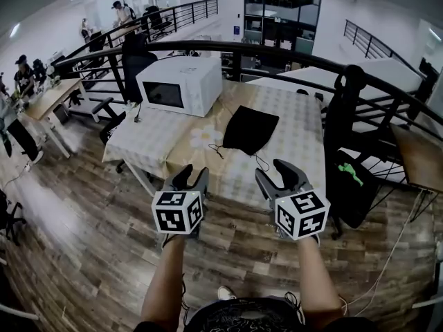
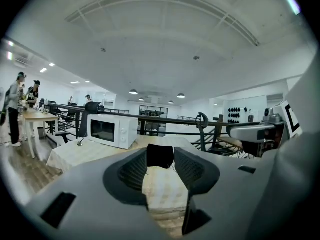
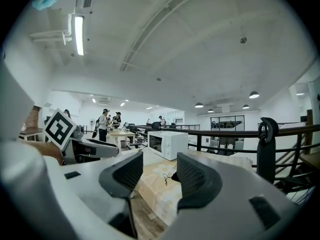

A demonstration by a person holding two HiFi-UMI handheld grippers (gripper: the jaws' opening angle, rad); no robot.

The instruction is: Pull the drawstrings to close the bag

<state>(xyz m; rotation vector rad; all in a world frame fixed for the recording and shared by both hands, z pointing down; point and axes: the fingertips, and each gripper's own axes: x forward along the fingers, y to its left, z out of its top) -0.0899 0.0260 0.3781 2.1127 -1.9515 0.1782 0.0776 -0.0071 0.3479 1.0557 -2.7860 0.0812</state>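
Note:
A black drawstring bag (image 1: 250, 128) lies flat on the checked tablecloth, its thin cords (image 1: 261, 162) trailing toward the near edge. Both grippers hang over the wood floor, short of the table and apart from the bag. My left gripper (image 1: 194, 176) is open with nothing between its fingers. My right gripper (image 1: 276, 169) is open and empty too. In the left gripper view the bag (image 2: 160, 155) shows far off between the spread jaws of the left gripper (image 2: 160, 160). In the right gripper view only the bag's edge (image 3: 175, 177) and a cord (image 3: 164, 177) show past the right gripper (image 3: 159, 168).
A white microwave (image 1: 181, 85) stands at the table's (image 1: 156, 140) far left corner. A black railing (image 1: 291, 54) curves behind the table, and a black chair (image 1: 349, 116) stands at its right. People stand round a desk (image 1: 52, 99) at far left.

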